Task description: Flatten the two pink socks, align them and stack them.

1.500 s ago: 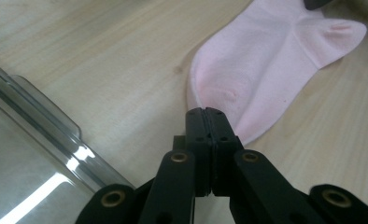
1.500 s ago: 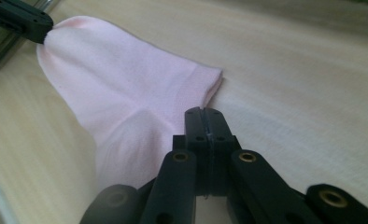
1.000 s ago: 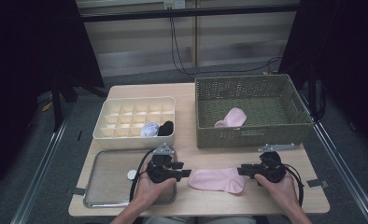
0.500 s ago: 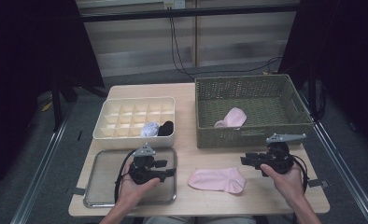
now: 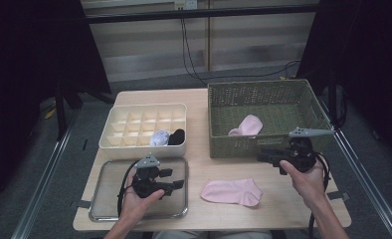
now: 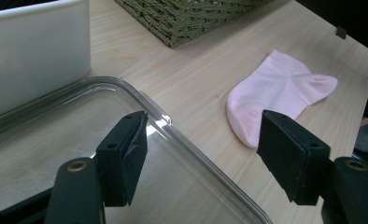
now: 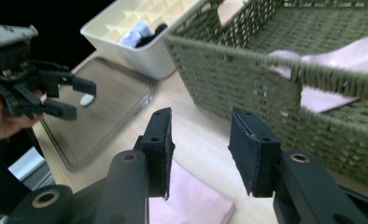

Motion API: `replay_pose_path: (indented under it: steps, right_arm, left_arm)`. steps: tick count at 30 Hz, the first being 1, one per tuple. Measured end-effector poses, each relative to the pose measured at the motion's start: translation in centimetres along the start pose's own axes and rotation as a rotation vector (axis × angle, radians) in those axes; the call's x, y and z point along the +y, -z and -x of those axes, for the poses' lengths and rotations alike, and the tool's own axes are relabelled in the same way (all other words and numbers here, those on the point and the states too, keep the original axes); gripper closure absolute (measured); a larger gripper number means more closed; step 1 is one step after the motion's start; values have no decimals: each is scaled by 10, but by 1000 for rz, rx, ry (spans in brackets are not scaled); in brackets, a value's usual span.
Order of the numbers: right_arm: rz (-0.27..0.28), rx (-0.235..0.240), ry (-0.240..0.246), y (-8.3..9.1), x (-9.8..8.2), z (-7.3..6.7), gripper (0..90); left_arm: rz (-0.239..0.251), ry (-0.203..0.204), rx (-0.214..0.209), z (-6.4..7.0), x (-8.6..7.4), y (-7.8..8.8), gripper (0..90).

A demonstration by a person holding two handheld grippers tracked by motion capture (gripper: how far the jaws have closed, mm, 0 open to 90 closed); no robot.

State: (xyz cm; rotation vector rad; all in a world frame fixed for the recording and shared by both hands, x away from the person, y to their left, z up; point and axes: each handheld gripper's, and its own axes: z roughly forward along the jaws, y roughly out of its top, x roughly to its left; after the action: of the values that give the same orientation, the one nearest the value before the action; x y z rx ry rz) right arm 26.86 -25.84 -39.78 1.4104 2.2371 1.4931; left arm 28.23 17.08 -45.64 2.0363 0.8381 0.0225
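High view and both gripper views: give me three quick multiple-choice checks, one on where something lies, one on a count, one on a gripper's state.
1. The loose pink sock on the table lies:
A. in the metal tray
B. between the tray and the person's right hand
C. in the divided box

2. Pink socks in the wicker basket:
A. none
B. one
C. three

3. The left hand-held gripper is:
A. open, empty
B. shut on the sock
C. shut on the tray

Answers: 1 B, bare wood surrounds it. 2 B, one lies inside. 3 A, jaws stand apart over the tray's corner.
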Motion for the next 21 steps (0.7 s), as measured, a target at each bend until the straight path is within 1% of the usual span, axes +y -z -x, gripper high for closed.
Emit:
replay_pose_path:
  steps: [2, 3, 7, 10, 11, 13, 14, 16, 17, 19, 21]
  right_arm:
    - [-9, 0, -2, 1, 4, 1, 568]
    - [-23, -1, -5, 0, 8, 2, 555]
    - [-22, -14, 5, -1, 17, 5, 539]
    - [-14, -12, 8, -1, 26, 6, 537]
    - [-20, -7, 9, -2, 29, 6, 529]
    - [-27, -16, 19, -3, 37, 7, 525]
    - [-31, -11, 15, -4, 42, 9, 525]
    - [-31, -27, 28, -6, 49, 12, 525]
    - [-32, -21, 28, -7, 52, 15, 522]
    - [-38, -28, 24, -9, 58, 19, 507]
    - [-43, -25, 21, -13, 62, 23, 483]
  left_arm:
    - [0, 1, -8, 0, -1, 0, 327]
    - [0, 1, -9, 1, -1, -1, 327]
    - [5, 7, -8, 0, -3, 0, 331]
    - [5, 9, -8, -2, -3, 0, 331]
    - [9, 11, -6, -1, -3, 1, 331]
    - [16, 16, -5, -2, -3, 1, 331]
    - [12, 13, -8, -2, -3, 1, 331]
    - [13, 17, -9, -2, -4, 2, 330]
    - [12, 17, -8, -2, -4, 2, 330]
    - [16, 16, -7, -2, -4, 3, 331]
    - [16, 19, -11, -2, -5, 4, 347]
